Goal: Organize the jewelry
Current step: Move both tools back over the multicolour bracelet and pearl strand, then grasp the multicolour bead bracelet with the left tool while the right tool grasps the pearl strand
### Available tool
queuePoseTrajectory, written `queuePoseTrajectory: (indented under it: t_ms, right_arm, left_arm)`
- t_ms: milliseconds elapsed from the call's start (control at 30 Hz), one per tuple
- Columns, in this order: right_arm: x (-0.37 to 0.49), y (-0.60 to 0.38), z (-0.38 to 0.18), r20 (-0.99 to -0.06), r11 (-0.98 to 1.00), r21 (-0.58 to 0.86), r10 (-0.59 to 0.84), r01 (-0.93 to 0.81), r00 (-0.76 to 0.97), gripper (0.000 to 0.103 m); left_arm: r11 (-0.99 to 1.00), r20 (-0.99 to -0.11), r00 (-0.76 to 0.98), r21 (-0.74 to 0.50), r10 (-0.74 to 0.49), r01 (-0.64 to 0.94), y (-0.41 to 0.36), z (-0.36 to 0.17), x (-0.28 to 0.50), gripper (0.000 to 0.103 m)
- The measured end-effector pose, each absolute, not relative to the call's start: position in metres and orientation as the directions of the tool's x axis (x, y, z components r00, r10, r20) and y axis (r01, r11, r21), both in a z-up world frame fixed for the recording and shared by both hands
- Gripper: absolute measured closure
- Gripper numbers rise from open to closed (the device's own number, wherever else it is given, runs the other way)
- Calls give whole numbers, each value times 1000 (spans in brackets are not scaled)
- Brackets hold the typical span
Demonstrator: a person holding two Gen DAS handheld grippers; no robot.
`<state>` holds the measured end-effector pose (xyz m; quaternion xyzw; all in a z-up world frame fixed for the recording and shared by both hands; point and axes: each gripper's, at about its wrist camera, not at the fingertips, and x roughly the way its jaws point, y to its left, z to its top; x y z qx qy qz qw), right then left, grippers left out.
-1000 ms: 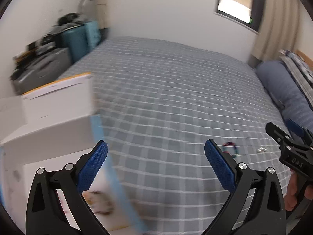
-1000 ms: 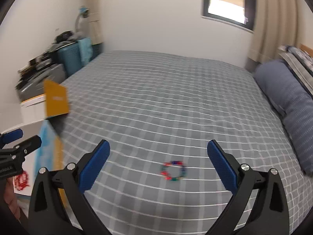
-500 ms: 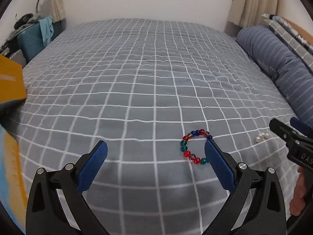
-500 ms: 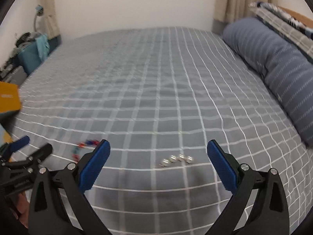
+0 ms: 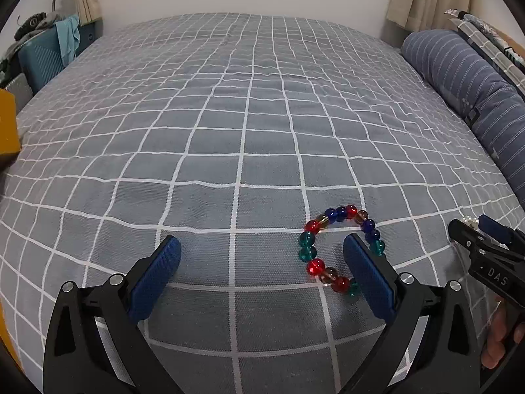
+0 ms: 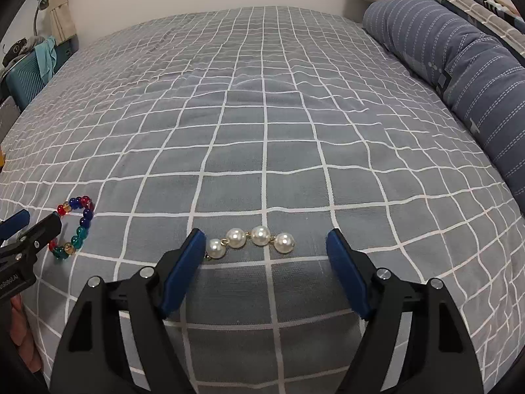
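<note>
A bracelet of red, blue, teal and amber beads [image 5: 328, 249] lies on the grey checked bedspread [image 5: 246, 115]. My left gripper [image 5: 262, 262] is open and low over the bed; its right finger [image 5: 367, 279] covers the bracelet's right side. A short string of white pearls [image 6: 251, 239] lies between the open fingers of my right gripper [image 6: 265, 246], close to the left finger [image 6: 183, 269]. The bead bracelet also shows in the right wrist view [image 6: 73, 229], with the left gripper's tip over it.
A long blue striped pillow [image 6: 459, 75] runs along the bed's right side. A teal suitcase [image 5: 42, 55] with clothes stands at the far left by the wall. An orange box edge [image 5: 6, 128] shows at the left.
Both grippers have swung away from the white box and come down close to the bed. The bracelet now lies at the left gripper's right finger, and the pearls lie between the right gripper's fingers.
</note>
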<state>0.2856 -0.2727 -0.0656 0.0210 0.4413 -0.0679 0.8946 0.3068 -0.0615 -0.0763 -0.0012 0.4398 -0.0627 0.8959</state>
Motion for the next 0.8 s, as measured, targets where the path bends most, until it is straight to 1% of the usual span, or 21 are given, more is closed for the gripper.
queuePoseTrajectory:
  t_ms: [100, 133, 167, 200, 233, 267, 300, 367, 400, 467, 500, 533, 633, 800]
  right_arm:
    - [287, -273, -66, -789, 991, -28, -101, 129, 607, 38]
    - [287, -271, -66, -788, 992, -31, -101, 125, 607, 41]
    - [287, -270, -66, -788, 992, -35, -100, 118, 607, 45]
    - [287, -269, -66, -789, 993, -35, -96, 112, 607, 48]
    - [287, -268, -66, -788, 994, -33, -92, 107, 608, 53]
    - [287, -267, -65, -789, 994, -31, -87, 102, 608, 58]
    - [287, -267, -65, -791, 995, -28, -82, 97, 607, 61]
    - [287, -266, -65, -792, 996, -25, -74, 89, 606, 73]
    - [287, -265, -65, -793, 996, -23, -69, 84, 605, 76]
    - [287, -264, -65, -796, 997, -14, -54, 70, 603, 88]
    - [287, -264, -64, -796, 998, -12, -49, 66, 603, 93]
    - [286, -264, -64, -798, 998, -10, -45, 60, 601, 92]
    - [285, -263, -61, -797, 998, -12, -45, 59, 603, 92]
    - [284, -266, -56, -795, 997, 11, -34, 70, 606, 92]
  left_arm:
    - [993, -790, 605, -44, -101, 108, -59, -76, 305, 7]
    - [994, -791, 604, -41, -96, 105, -58, -75, 305, 10]
    - [994, -792, 603, -37, -91, 100, -58, -76, 305, 16]
    - [995, -792, 604, -38, -88, 96, -57, -77, 305, 19]
    - [995, -791, 605, -38, -87, 94, -56, -77, 305, 26]
    - [995, -790, 607, -37, -86, 92, -55, -76, 305, 35]
    - [995, -789, 609, -36, -85, 93, -55, -76, 305, 40]
    - [995, -788, 610, -31, -81, 92, -55, -74, 302, 58]
    - [995, -789, 609, -29, -81, 94, -56, -74, 302, 63]
    - [995, -793, 603, -30, -84, 99, -56, -73, 302, 81]
    - [994, -798, 596, -36, -92, 105, -56, -73, 302, 86]
    - [994, -800, 593, -36, -91, 104, -54, -72, 301, 90]
    - [993, -805, 584, -61, -108, 99, -49, -68, 300, 94]
    - [992, -808, 576, -86, -126, 95, -44, -59, 299, 94]
